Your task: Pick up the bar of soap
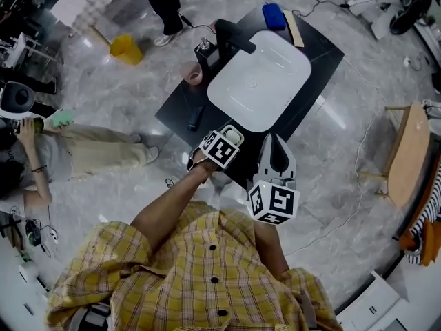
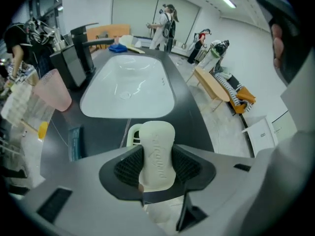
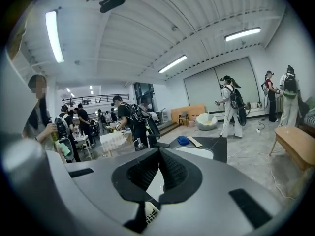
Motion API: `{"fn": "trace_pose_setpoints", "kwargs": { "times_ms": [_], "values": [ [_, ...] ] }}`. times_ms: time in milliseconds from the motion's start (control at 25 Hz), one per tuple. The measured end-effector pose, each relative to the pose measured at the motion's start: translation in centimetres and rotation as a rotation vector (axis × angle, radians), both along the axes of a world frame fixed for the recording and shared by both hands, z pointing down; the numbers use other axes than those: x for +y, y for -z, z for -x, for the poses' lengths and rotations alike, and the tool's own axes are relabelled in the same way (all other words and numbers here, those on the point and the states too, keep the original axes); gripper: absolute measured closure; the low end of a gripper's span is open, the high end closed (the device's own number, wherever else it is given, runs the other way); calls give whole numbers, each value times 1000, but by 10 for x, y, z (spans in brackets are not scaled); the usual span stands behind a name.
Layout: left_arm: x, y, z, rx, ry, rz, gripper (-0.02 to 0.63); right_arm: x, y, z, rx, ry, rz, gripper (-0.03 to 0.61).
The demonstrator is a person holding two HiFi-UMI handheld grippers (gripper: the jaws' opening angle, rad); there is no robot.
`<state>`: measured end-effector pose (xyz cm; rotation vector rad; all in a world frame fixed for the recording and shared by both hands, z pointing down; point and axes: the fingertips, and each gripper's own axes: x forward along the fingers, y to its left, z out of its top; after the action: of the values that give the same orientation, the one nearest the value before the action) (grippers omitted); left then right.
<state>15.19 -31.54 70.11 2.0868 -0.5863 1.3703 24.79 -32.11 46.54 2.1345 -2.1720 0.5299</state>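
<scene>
A pale cream bar of soap (image 2: 158, 154) stands on end between the black ribbed pads of my left gripper (image 2: 157, 150), which is shut on it. Just beyond and below the bar lies a pale green soap dish (image 2: 132, 133) on the black counter (image 2: 103, 132). In the head view the left gripper (image 1: 227, 142) holds the soap (image 1: 233, 136) over the counter's near edge, in front of the white sink (image 1: 258, 81). Beside it on the right, my right gripper (image 1: 271, 139) points at the counter. Its jaws meet with nothing between them (image 3: 160, 150).
A black faucet (image 1: 234, 36), a pink cup (image 1: 193, 73), a blue cloth (image 1: 273, 16) and a black stick-shaped item (image 1: 196, 117) sit around the sink. A wooden bench (image 1: 406, 150) stands to the right. A person sits on the floor at left, near a yellow bin (image 1: 126, 48).
</scene>
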Motion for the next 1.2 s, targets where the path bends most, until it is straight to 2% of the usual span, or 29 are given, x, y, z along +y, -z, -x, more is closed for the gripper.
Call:
{"fn": "trace_pose_setpoints", "kwargs": {
  "times_ms": [440, 560, 680, 800, 920, 1200],
  "values": [
    [-16, 103, 11, 273, 141, -326, 427, 10, 15, 27, 45, 30, -20, 558],
    [-25, 147, 17, 352, 184, -451, 426, 8, 25, 36, 63, 42, -41, 558],
    [-31, 195, 22, 417, 191, -604, 427, 6, 36, 45, 82, 55, -60, 558],
    [-32, 239, 29, 479, 201, -719, 426, 7, 49, 53, 95, 65, -82, 558],
    [-30, 268, 34, 521, 212, -786, 428, 10, 59, 58, 107, 70, -101, 558],
    [-24, 302, 38, 592, 203, -912, 426, 9, 71, 69, 131, 84, -138, 558]
  ]
}}
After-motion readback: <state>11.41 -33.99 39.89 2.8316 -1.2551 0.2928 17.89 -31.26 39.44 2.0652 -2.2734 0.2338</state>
